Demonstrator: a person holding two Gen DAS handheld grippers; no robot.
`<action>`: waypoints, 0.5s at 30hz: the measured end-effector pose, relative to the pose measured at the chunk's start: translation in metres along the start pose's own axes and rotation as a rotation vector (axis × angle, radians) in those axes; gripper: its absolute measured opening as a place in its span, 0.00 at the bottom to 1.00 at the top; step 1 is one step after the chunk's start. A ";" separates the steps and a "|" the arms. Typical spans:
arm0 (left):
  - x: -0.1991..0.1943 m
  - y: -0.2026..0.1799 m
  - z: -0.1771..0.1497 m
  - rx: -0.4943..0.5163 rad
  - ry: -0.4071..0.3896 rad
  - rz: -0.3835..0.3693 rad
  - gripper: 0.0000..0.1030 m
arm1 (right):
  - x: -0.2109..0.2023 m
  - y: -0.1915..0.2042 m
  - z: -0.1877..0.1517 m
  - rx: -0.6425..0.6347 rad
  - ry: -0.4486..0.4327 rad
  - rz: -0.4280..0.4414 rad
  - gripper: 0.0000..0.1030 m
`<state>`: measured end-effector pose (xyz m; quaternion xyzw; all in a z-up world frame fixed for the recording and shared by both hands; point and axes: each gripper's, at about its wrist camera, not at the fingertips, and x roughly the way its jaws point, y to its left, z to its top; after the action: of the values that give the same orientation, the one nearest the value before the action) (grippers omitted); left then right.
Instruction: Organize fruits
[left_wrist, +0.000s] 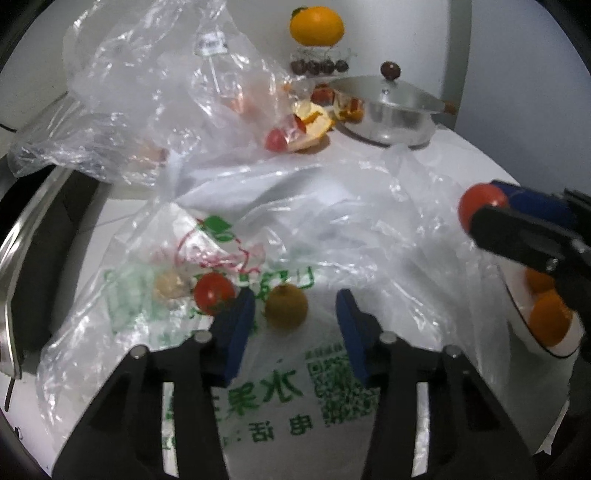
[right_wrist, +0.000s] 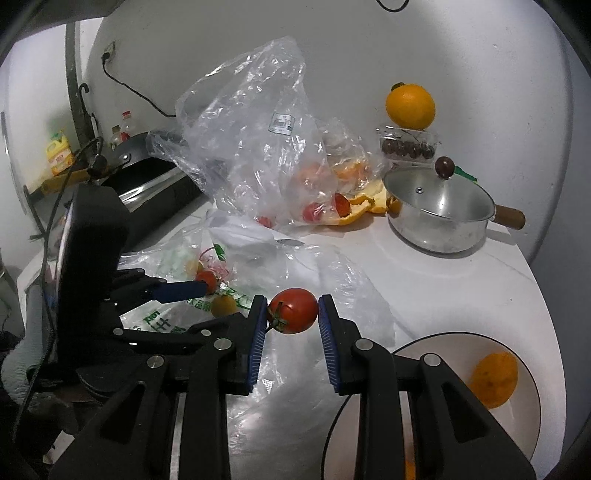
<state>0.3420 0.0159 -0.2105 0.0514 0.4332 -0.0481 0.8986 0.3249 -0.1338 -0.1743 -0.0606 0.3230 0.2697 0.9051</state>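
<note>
The white worktop carried crumpled bags, a lidded pot and a plate holding oranges. The right tongs pinched a tomato above a bag, near the plate. The left tongs stood spread, a small yellow-green fruit lying untouched between them on a printed bag, a second tomato just beside.

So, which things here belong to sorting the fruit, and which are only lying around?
For the job: tomato in the right tool; yellow-green fruit between the left tool's fingers; plate with oranges.

Lying about: pot, peels, empty bags.
</note>
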 end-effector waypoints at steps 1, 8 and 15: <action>0.003 0.000 0.000 0.001 0.010 -0.001 0.38 | 0.000 -0.001 0.000 0.000 0.000 -0.003 0.29; 0.007 -0.003 0.001 0.023 0.012 0.002 0.25 | -0.003 -0.004 -0.002 0.006 -0.005 -0.010 0.29; -0.008 -0.006 -0.003 0.012 -0.024 -0.002 0.25 | -0.008 -0.002 -0.004 0.001 -0.006 -0.025 0.29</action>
<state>0.3340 0.0112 -0.2068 0.0556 0.4221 -0.0522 0.9033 0.3187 -0.1407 -0.1724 -0.0633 0.3198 0.2586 0.9093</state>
